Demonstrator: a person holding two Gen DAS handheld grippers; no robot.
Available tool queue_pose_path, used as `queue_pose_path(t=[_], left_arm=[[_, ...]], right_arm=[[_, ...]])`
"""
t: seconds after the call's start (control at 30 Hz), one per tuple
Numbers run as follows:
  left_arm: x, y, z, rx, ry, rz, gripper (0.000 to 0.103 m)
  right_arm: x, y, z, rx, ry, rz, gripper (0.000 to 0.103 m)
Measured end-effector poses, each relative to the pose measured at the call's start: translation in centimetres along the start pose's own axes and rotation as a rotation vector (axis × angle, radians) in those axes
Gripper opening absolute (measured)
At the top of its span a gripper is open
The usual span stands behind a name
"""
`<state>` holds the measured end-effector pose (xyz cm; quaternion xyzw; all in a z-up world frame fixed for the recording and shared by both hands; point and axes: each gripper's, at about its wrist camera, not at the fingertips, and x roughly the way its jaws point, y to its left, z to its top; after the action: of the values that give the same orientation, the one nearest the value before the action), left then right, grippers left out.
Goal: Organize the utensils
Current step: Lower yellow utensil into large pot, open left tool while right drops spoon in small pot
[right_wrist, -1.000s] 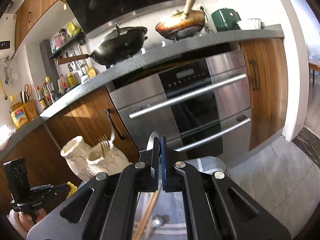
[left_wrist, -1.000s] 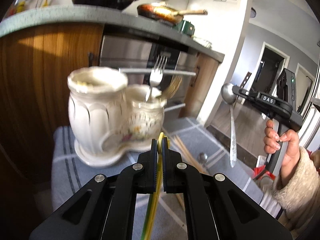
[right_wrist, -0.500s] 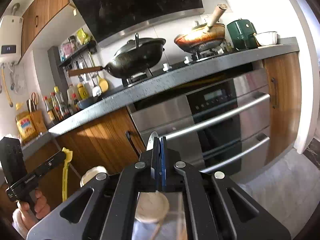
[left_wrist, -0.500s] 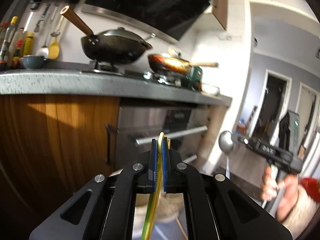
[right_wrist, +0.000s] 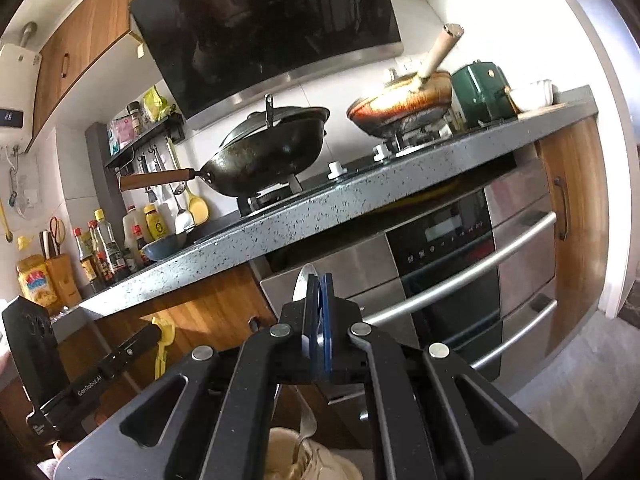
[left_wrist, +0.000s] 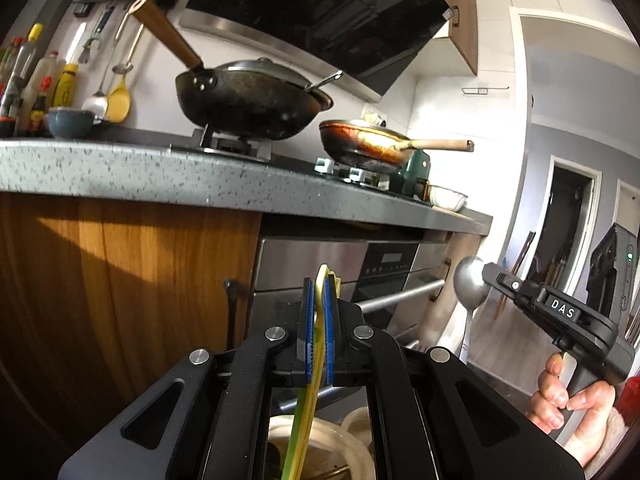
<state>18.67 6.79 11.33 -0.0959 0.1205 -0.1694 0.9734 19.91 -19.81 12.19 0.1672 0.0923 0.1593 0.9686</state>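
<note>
My left gripper (left_wrist: pixel 319 292) is shut on a yellow-green utensil (left_wrist: pixel 306 408) that hangs down into the wide mouth of the cream ceramic holder (left_wrist: pixel 356 456) below it. My right gripper (right_wrist: pixel 318 292) is shut on a metal spoon (right_wrist: pixel 301 284), bowl end up; its handle (right_wrist: pixel 306 428) hangs down over the holder (right_wrist: pixel 320 460). In the left wrist view the right gripper (left_wrist: pixel 486 276) and spoon (left_wrist: pixel 470 286) show at the right. In the right wrist view the left gripper (right_wrist: pixel 158 334) with the yellow utensil (right_wrist: pixel 164 342) shows at the lower left.
A grey speckled counter (left_wrist: pixel 120 172) with a black wok (left_wrist: pixel 248 104) and a red pan (left_wrist: pixel 368 146) runs ahead. Below it are wooden cabinet doors (left_wrist: pixel 120 280) and a steel oven with bar handles (right_wrist: pixel 480 272). Bottles (right_wrist: pixel 100 248) stand at the far left.
Both grippers rose and tilted upward, so the holder dropped from mid-view to the bottom edge. The yellow utensil and the spoon now hang over the holder's openings.
</note>
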Motion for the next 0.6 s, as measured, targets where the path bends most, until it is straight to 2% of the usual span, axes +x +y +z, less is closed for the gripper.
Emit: queue_pose_path(t=[0.27,0.6], left_arm=[[0.8,0.4,-1.5,0.033,0.01,0.036,0.005],[-0.1,1.3,-2.8,0.003,0.04,0.023,0.005]], right_arm=[[0.9,1.0,-2.3,-0.091,-0.01,-0.01,0.002],[0.4,2.5,-3.4,-0.189,-0.025,-0.001,0.002]])
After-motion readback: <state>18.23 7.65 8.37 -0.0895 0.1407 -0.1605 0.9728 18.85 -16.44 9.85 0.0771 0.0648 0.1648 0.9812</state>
